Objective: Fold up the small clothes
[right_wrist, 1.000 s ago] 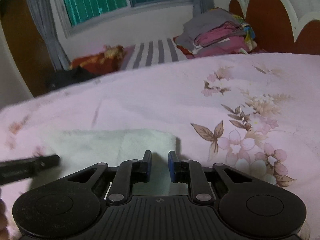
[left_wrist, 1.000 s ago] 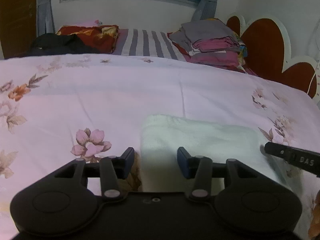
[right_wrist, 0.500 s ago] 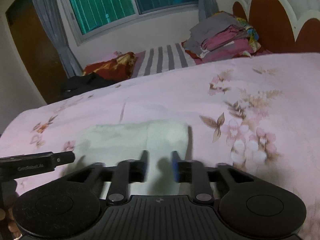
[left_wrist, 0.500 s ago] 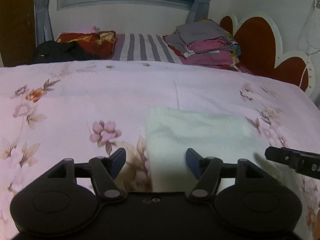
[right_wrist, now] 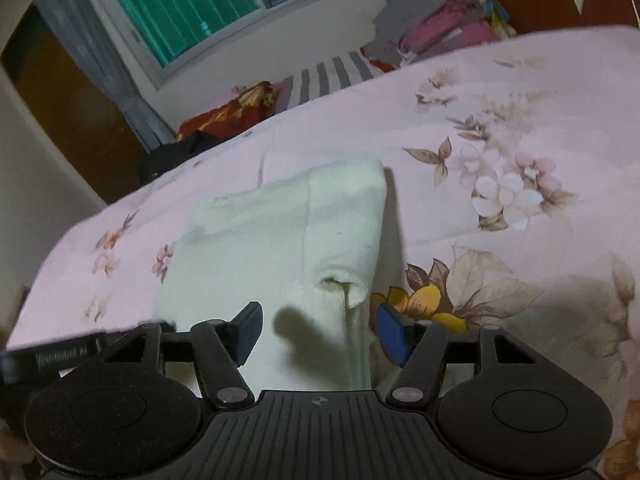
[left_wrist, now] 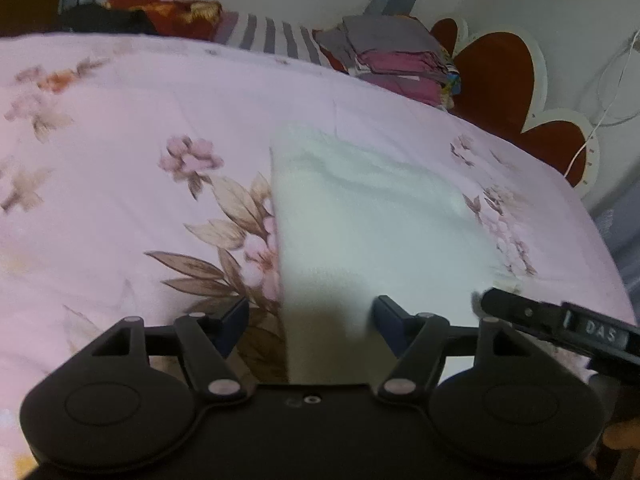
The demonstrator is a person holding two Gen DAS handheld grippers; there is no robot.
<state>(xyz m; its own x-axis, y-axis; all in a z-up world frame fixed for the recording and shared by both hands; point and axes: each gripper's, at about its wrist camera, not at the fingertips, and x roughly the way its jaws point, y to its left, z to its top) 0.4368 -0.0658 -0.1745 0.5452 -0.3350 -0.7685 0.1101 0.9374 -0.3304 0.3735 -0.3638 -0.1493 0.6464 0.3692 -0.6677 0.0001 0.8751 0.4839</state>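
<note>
A pale, fluffy white garment folded into a thick rectangle [left_wrist: 372,216] lies flat on a pink quilt printed with flowers and brown leaves [left_wrist: 120,184], with nothing lying on top of it. Behind the quilt, against the wall, sit a stack of folded grey and magenta clothes [left_wrist: 400,56], a grey-and-white striped cloth [left_wrist: 272,36], a red patterned cushion [left_wrist: 168,12] and a dark heap of fabric [left_wrist: 100,20]; a scalloped red headboard with a cream rim [left_wrist: 500,80] curves along the right. The left gripper [left_wrist: 310,320] stands with its blue-padded jaws spread over the garment's near left edge, nothing pinched between them; they have just been opening. The right gripper [right_wrist: 320,330] likewise has its jaws apart, just opening, over the near right corner of the garment, not clamped on it. Only the right wrist view shows the soft rolled fold and small opening [right_wrist: 340,280] at that corner, plus the green-shuttered window [right_wrist: 192,8] and grey curtain [right_wrist: 92,40]. The left view alone shows a white cable [left_wrist: 600,120] by the headboard.
</note>
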